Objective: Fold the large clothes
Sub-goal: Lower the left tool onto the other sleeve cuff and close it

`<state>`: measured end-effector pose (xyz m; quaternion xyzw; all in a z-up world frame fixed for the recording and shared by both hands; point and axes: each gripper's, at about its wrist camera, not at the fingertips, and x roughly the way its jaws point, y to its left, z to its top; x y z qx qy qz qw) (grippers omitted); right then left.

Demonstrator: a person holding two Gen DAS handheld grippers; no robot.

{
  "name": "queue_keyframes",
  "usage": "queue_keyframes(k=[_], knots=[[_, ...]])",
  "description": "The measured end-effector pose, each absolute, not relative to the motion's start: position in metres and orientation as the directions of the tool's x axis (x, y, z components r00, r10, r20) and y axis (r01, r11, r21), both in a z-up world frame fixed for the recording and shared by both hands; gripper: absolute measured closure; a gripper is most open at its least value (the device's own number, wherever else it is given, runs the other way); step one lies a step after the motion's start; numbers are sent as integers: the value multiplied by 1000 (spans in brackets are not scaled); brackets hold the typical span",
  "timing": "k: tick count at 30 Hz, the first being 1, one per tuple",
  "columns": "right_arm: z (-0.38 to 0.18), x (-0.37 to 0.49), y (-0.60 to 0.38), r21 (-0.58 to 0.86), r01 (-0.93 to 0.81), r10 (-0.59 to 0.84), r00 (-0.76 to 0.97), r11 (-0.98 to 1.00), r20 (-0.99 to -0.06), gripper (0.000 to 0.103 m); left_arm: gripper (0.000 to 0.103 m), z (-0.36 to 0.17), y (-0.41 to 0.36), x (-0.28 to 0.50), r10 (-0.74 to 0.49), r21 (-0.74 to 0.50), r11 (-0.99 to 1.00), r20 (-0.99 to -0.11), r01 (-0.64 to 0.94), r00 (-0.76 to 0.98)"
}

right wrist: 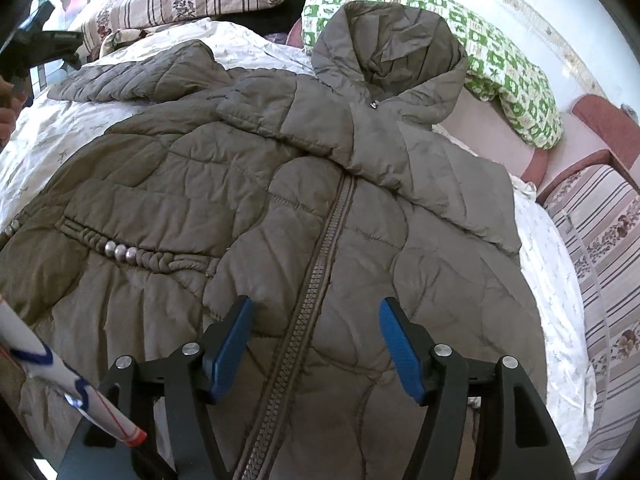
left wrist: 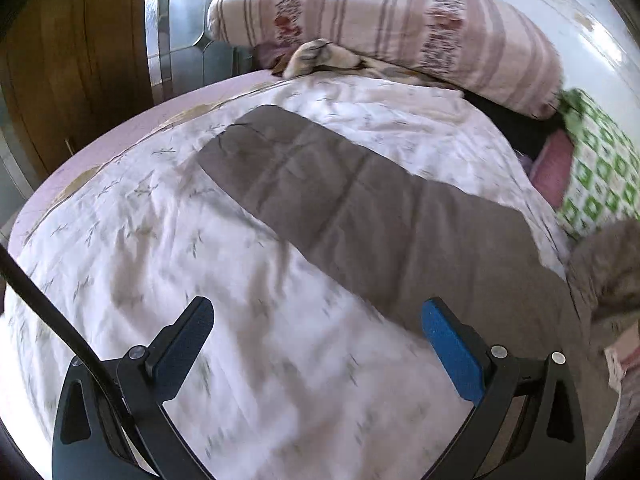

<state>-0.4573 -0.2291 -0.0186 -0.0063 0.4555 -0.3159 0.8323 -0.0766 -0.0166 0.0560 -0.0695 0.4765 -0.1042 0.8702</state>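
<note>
Grey-brown quilted hooded puffer coat [right wrist: 304,208] lies face up on white leaf-print bedsheet [right wrist: 52,132], zipper [right wrist: 320,280] closed and running toward the camera, hood [right wrist: 388,52] resting against green-and-white checked pillow [right wrist: 516,80]. One sleeve [left wrist: 360,208] is stretched straight out across the sheet; blurred in the left wrist view. Right gripper [right wrist: 316,344] hovers over the coat's lower front, blue-padded fingers wide apart either side of the zipper, nothing held. Left gripper [left wrist: 316,340] is above the sheet beside the sleeve, fingers spread wide, one blue pad [left wrist: 452,352] over the sleeve edge; contact unclear. Striped floral pillow [left wrist: 380,20] sits at the head of the bed.
</note>
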Motion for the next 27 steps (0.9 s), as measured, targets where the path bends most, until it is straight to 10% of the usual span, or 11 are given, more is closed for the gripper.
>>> queue_keyframes(k=[7, 22, 27], knots=[[-24, -452, -237, -267, 517, -498, 382, 813, -778, 29, 0, 29, 21, -29, -359, -380, 923, -795, 60, 490], [-31, -453, -253, -186, 532, -436, 395, 826, -809, 20, 46, -3, 52, 34, -523, -613, 789, -655, 21, 545], [-32, -451, -257, -170, 534, -423, 396, 828, -815, 17, 48, -2, 59, 35, -463, -599, 798, -677, -63, 572]])
